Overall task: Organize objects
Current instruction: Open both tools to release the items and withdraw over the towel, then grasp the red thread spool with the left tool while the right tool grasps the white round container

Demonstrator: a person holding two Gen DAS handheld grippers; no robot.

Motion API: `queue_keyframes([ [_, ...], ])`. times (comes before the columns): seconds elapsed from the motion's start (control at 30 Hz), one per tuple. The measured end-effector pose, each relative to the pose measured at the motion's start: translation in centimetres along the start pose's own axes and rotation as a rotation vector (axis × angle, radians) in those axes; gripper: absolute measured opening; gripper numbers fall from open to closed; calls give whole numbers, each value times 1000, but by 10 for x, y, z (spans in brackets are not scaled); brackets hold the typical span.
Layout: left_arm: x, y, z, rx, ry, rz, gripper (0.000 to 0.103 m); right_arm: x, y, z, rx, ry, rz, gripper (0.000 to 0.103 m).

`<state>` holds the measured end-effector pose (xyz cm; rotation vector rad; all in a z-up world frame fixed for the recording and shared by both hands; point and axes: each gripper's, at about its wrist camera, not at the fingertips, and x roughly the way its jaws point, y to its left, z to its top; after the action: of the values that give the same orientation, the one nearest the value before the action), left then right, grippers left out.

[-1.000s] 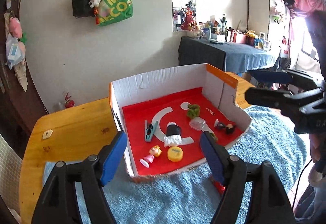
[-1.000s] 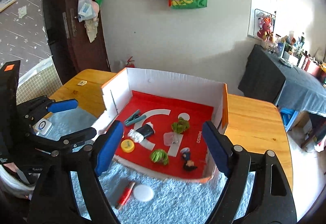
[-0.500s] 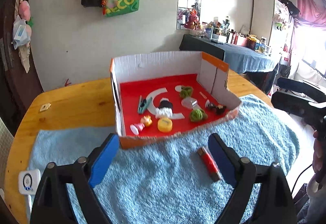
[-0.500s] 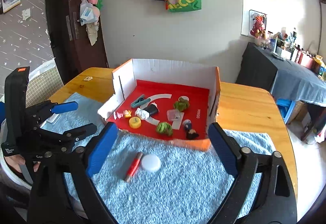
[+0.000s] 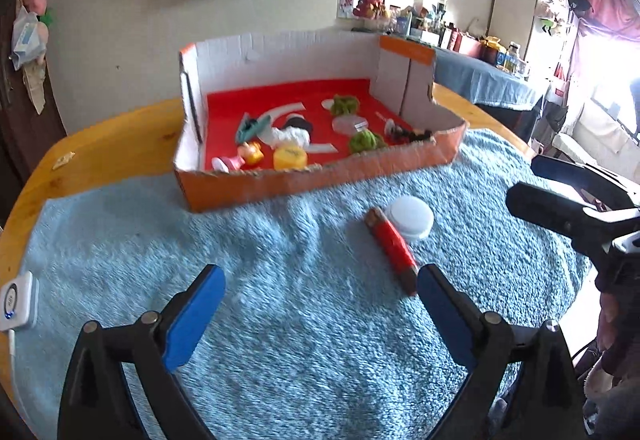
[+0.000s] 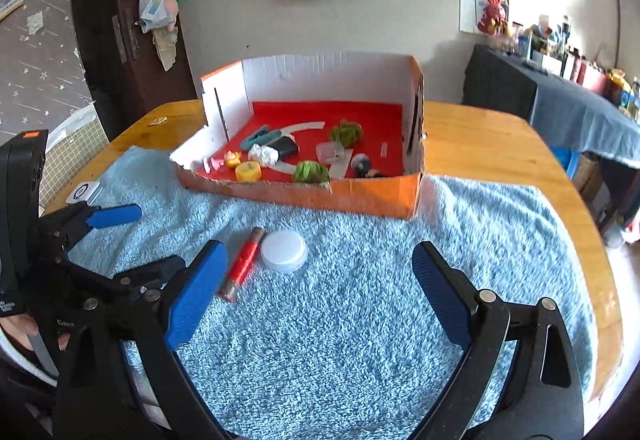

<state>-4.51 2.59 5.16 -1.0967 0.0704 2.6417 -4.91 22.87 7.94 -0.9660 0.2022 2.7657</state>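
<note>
An orange cardboard box (image 5: 320, 180) (image 6: 360, 196) with a red floor stands on the blue towel. It holds a yellow cap (image 5: 290, 157), two green scrunchies, a teal clip (image 6: 260, 136) and small figures. In front of it a red stick (image 5: 390, 244) (image 6: 242, 264) lies beside a white round lid (image 5: 412, 216) (image 6: 284, 249). My left gripper (image 5: 320, 280) hovers over the towel, its jaws opening with nothing between them; its right finger is near the stick's near end. My right gripper (image 6: 320, 256) is open and empty, just short of the lid and stick.
The blue towel (image 6: 360, 320) covers most of a round wooden table (image 6: 480, 144). A small white device (image 5: 16, 300) sits at the towel's left edge. A dark-clothed side table (image 6: 560, 100) crowded with bottles stands at the back right. Bags hang on the wall.
Both grippers have drawn back from over the box and sunk toward the towel, with jaws wider. The red stick and white lid have come into view before them.
</note>
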Motion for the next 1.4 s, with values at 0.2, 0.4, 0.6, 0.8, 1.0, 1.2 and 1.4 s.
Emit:
queue_keyframes([
  [0.2, 13, -14, -2, 32, 36, -19, 99, 1, -5, -3, 20, 4, 1, 95],
  [0.4, 32, -31, -4, 97, 84, -6, 100, 6, -13, -5, 45, 16, 1, 95],
  [0.6, 40, -31, -1, 147, 89, 70, 101, 10, -18, -6, 60, 24, 8, 95],
  [0.8, 38, 7, 12, 85, 77, 124, 101, 18, -16, -6, 43, 39, 17, 95],
  [1.0, 40, 23, 20, 90, 73, 120, 100, 37, -6, -9, -25, 85, 29, 95],
  [1.2, 39, 14, 23, 114, 74, 40, 99, 54, 7, -9, -121, 127, 30, 95],
  [1.4, 43, -5, 26, 165, 80, -22, 83, 57, -2, -5, -106, 133, 46, 95],
])
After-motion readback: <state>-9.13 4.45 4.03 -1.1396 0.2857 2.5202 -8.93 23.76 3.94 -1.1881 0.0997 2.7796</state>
